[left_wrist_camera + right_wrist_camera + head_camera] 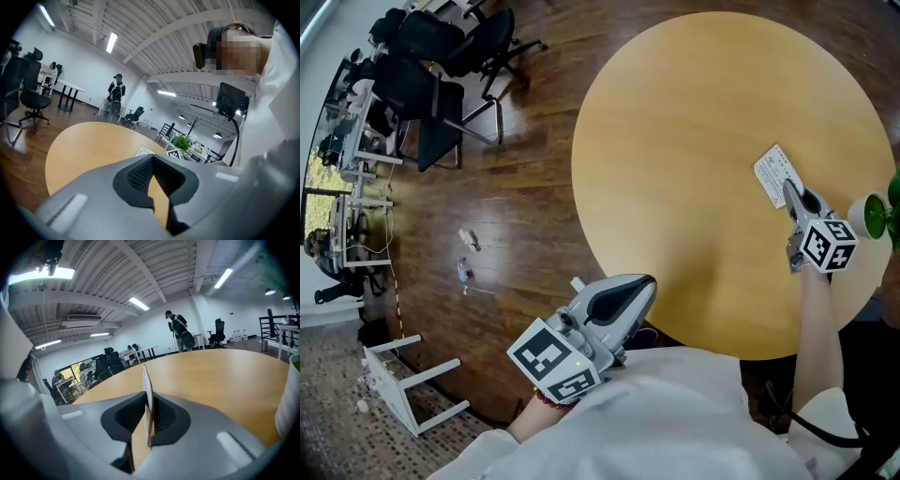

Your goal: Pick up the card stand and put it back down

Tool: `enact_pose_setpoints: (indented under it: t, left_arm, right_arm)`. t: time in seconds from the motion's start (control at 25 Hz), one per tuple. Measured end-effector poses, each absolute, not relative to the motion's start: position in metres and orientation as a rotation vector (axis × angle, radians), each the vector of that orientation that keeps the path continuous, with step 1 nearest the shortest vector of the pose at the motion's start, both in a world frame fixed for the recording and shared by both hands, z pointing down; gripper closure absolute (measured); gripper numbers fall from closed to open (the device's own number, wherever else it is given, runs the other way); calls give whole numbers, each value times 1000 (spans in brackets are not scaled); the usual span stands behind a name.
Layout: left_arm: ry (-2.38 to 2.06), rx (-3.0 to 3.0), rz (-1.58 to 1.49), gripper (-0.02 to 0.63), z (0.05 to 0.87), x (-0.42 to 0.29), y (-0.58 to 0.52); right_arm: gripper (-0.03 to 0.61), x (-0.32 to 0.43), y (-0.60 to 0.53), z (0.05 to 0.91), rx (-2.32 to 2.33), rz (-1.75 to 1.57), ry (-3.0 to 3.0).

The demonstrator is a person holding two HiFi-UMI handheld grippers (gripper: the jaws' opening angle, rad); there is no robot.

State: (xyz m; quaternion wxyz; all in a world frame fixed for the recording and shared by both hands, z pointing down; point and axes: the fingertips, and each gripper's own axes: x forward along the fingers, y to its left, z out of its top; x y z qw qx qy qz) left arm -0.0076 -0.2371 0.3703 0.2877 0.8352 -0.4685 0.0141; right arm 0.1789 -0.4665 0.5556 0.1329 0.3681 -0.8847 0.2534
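The card stand (775, 174) is a thin white printed card over the right side of the round wooden table (694, 169). My right gripper (797, 198) is shut on its near edge; in the right gripper view the card stand (147, 394) stands edge-on, pinched between both jaws. Whether its foot touches the table I cannot tell. My left gripper (645, 284) hovers at the table's near edge, close to my body, shut with nothing in it. From the left gripper view the card stand (144, 151) shows far across the table.
A white pot with a green plant (879, 214) stands at the table's right edge, close beside the right gripper. Office chairs (441, 56) and desks stand on the wood floor at far left. A white stool (408, 380) lies tipped on the floor.
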Motion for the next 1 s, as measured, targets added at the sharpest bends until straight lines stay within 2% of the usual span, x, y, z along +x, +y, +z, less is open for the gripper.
enact_pose_setpoints:
  t: [0.16,0.4,0.64,1.0]
  left_arm:
    - [-1249,2259,20,613,365,-6,-227]
    - [-1249,2348,26,614,359,-30,-206]
    - [-1165,2445,-53,614,345,-43,-131]
    - [-900,2567,-127,614,330,-47,11]
  right_arm:
    - [555,184,-450,545,1051,723,-2590]
    - [557,174,-378,475,1040,679,-2735]
    - [557,161,-232,394,1085,657,-2826]
    - [557,115,-21,328,1197,611,-2844]
